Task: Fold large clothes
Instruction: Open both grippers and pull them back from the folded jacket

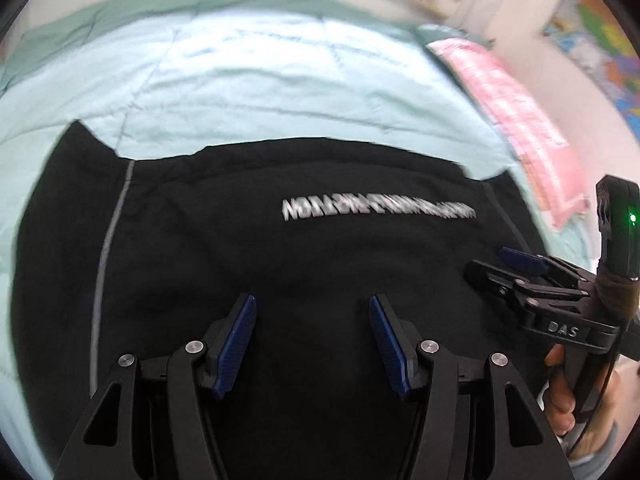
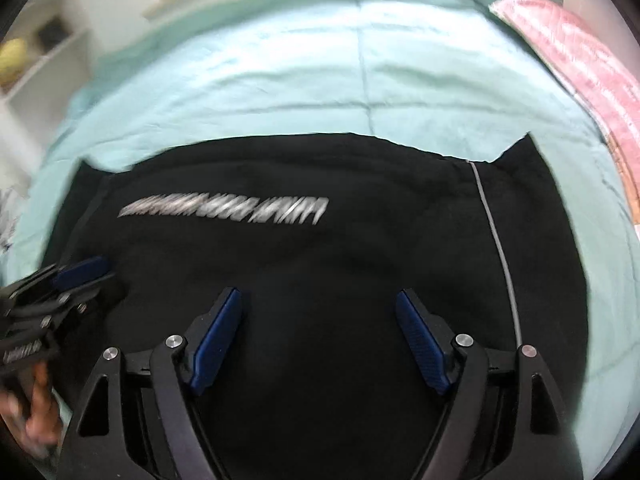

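From my left wrist camera I see one black garment [image 1: 248, 264] spread flat on the bed, covering the near half of the pale mint quilt [image 1: 248, 76]. The cloth looks soft and matte, with shallow wrinkles. One line of white lettering [image 1: 378, 209] runs across it, upside down to me and too smeared to read. One thin grey piping stripe [image 1: 105, 256] curves down its left side. My left gripper [image 1: 313, 344] sits over the garment with its two blue ribbed pads spread well apart and nothing between them. At the right edge I see my right gripper [image 1: 516, 268] side-on, black with blue pads and a green light on its body; from here I cannot tell its finger spacing. One pink quilted blanket [image 1: 520, 120] lies along the far right of the bed, and a colourful map [image 1: 600, 40] hangs on the wall beyond.

From my right wrist camera, the same garment [image 2: 320, 264] fills the lower frame, its far edge a slightly wavy line against the quilt [image 2: 320, 72]. The lettering [image 2: 224, 210] is a blurred white band. One pale stripe [image 2: 496, 240] runs down the right side. My right gripper [image 2: 319, 340] has both blue pads wide apart, holding nothing, above the black fabric. My left gripper [image 2: 76, 274] shows at the left, blurred. The pink blanket [image 2: 580, 48] lies at the upper right. White shelving [image 2: 36, 56] stands at the far left; one cubby holds something yellow, another something dark, both too blurred to name.
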Motion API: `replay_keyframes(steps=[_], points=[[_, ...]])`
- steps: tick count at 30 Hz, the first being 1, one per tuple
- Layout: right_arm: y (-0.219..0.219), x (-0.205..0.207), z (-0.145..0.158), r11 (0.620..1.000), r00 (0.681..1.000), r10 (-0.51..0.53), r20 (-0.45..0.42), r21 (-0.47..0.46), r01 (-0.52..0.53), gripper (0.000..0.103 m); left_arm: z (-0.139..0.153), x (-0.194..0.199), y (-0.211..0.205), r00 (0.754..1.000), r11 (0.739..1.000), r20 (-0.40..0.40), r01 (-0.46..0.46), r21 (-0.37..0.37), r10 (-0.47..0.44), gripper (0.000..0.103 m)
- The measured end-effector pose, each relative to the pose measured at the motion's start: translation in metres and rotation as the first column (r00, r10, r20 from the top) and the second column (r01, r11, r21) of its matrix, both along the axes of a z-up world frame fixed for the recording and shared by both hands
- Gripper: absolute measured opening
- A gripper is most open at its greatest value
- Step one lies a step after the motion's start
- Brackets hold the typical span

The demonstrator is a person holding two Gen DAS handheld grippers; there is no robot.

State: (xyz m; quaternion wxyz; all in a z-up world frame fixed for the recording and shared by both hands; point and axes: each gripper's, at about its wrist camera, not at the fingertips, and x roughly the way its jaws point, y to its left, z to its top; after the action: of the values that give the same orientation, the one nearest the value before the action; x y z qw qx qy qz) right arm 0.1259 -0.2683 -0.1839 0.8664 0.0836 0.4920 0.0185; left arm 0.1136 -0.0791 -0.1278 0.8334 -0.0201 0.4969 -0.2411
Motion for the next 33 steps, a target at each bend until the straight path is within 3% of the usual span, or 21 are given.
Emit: replay_keyframes(steps=[4, 7, 10, 12, 14, 17, 20, 24, 27, 30, 33], points=[[0.015, -0.060, 0.008, 0.998, 0.999, 0.045, 0.020, -0.035, -0.044, 0.082, 0.024, -0.063, 0.021, 0.994, 0.997, 0.081, 0.076, -0.029, -0.074, 0.060], [0.021, -0.062, -0.026, 1.000, 0.998, 0.025, -0.049, -0.005, -0.025, 0.082, -0.010, -0.073, 0.017, 0.997, 0.997, -0.014, 0.070, 0.016, -0.069, 0.061], [0.019, -0.054, -0.038, 1.000, 0.998, -0.010, -0.060, 0.009, 0.011, 0.082, -0.028, -0.068, 0.015, 0.999, 0.999, -0.029, 0.042, 0.031, -0.042, 0.061], [0.018, -0.062, -0.021, 1.000, 0.999, -0.020, -0.038, -0.002, 0.020, 0.082, -0.010, -0.074, 0.020, 1.000, 0.999, 0.003, 0.030, 0.009, -0.030, 0.061], [0.015, -0.067, -0.002, 0.999, 0.999, -0.033, -0.007, -0.004, 0.032, 0.082, 0.018, -0.088, 0.026, 0.995, 0.999, 0.100, 0.025, 0.033, -0.028, 0.061], [0.011, -0.081, 0.043, 0.998, 0.993, -0.061, 0.098, -0.025, 0.063, 0.082, 0.065, -0.109, 0.038, 0.970, 0.998, 0.244, -0.020, 0.066, 0.004, 0.061], [0.015, -0.101, 0.094, 0.996, 0.975, -0.064, 0.213, -0.043, 0.075, 0.082, 0.117, -0.127, 0.049, 0.931, 0.997, 0.362, -0.062, 0.044, 0.042, 0.063], [0.037, -0.119, 0.161, 0.994, 0.933, -0.068, 0.353, -0.053, 0.093, 0.084, 0.181, -0.155, 0.064, 0.849, 0.990, 0.517, -0.141, 0.025, 0.108, 0.079], [0.045, -0.132, 0.192, 0.994, 0.903, -0.069, 0.424, -0.050, 0.100, 0.087, 0.219, -0.174, 0.076, 0.788, 0.982, 0.596, -0.188, -0.009, 0.156, 0.081], [0.053, -0.147, 0.214, 0.993, 0.875, -0.074, 0.479, -0.043, 0.108, 0.090, 0.237, -0.189, 0.088, 0.770, 0.976, 0.605, -0.212, -0.055, 0.202, 0.082], [0.064, -0.160, 0.225, 0.991, 0.861, -0.066, 0.505, -0.068, 0.116, 0.091, 0.237, -0.191, 0.094, 0.782, 0.970, 0.581, -0.231, -0.068, 0.227, 0.082]])
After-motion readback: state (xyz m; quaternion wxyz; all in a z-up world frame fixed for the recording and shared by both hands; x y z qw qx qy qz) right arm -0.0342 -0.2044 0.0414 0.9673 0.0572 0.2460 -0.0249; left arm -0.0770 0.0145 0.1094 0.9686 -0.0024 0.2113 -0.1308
